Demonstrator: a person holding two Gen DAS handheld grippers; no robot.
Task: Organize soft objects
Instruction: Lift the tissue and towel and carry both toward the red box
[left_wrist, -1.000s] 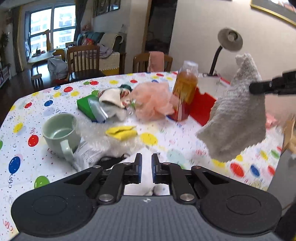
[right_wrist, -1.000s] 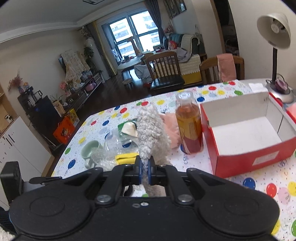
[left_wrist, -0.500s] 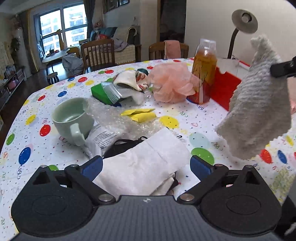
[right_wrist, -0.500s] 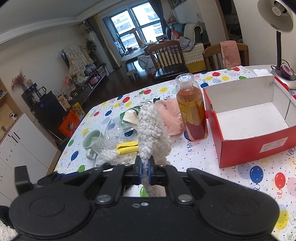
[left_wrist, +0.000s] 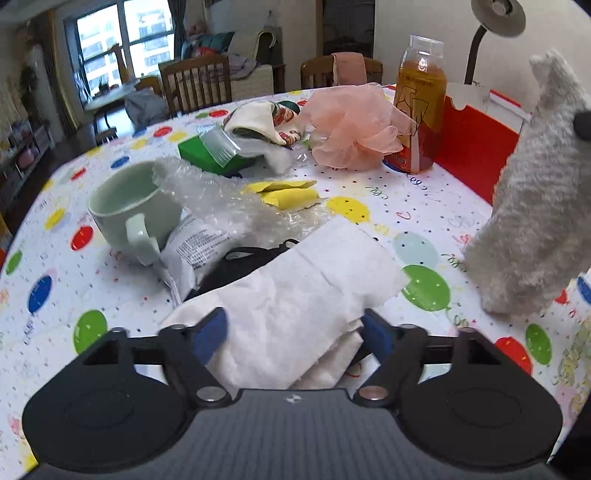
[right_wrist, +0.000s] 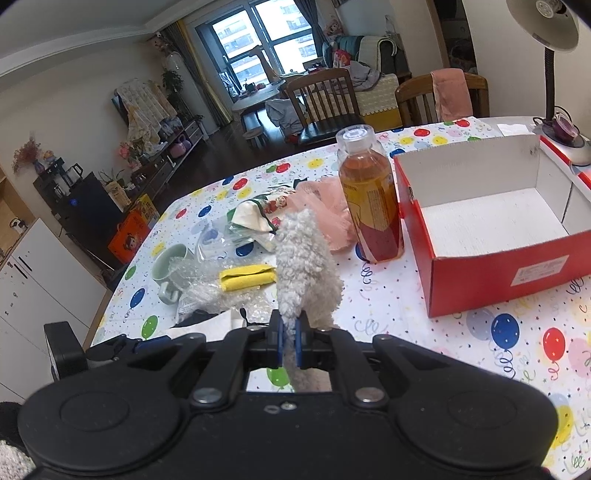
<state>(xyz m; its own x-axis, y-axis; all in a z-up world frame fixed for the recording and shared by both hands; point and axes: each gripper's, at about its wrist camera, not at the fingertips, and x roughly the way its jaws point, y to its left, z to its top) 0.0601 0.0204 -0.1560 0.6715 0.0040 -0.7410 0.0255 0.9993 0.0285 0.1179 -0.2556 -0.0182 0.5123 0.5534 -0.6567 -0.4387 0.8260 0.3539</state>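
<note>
The worktop (left_wrist: 373, 192), under its balloon-print cloth, carries the empty red cardboard box (right_wrist: 491, 273) at its far right. The folded white cloth (left_wrist: 295, 295) lies nearest. The left tool (left_wrist: 295, 334), shut a second ago, has swung wide, dropped and just begun closing around it, pads seemingly not yet pressing. The right tool (right_wrist: 289, 343) stays clamped on the fluffy grey-white towel (right_wrist: 306, 266), dangling beside the box.

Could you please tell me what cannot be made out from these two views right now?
- Black item, left wrist view: mostly under the white cloth and bubble wrap; unidentifiable.
- Left gripper: whether its pads press the white cloth is unclear.
- Print on the packet: too small.
- Fluffy cloth, right wrist view: lower part hidden behind the right gripper.
</note>
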